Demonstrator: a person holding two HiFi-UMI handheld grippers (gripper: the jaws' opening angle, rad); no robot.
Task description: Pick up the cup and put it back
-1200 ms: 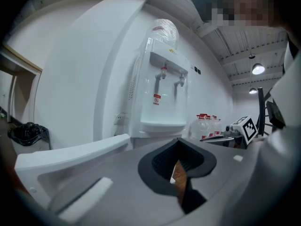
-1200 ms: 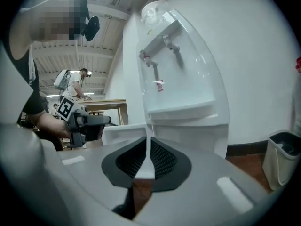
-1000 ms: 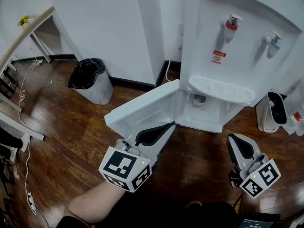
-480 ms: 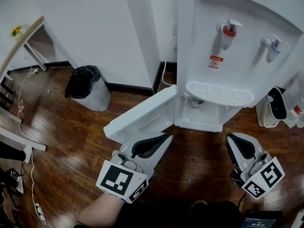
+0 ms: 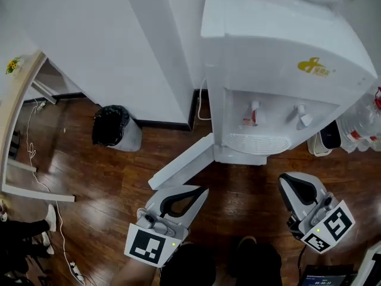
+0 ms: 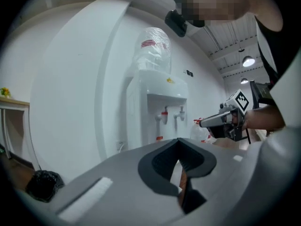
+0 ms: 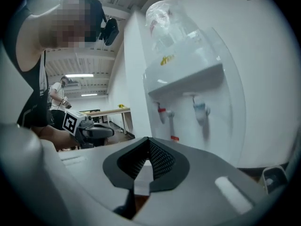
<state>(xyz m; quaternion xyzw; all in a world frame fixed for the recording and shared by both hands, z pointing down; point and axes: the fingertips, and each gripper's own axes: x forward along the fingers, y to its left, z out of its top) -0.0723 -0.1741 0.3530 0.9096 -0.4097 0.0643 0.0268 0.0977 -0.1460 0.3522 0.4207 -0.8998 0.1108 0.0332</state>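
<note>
Looking down, you find the cup in no view, so its place, its pointing and its long axis cannot be told; the dispenser [image 5: 280, 70] stands ahead with its lower door [image 5: 181, 167] swung open toward your left. Your left gripper [image 5: 201, 190] and right gripper [image 5: 288, 182] both have jaws closed on nothing, each aimed toward the dispenser and well apart from one another. Wood floor [image 5: 244, 186] lies between them and the dispenser's base, the door's edge sits just ahead of the left gripper, and a bin [image 5: 113, 133] stands far left by the wall.
</note>
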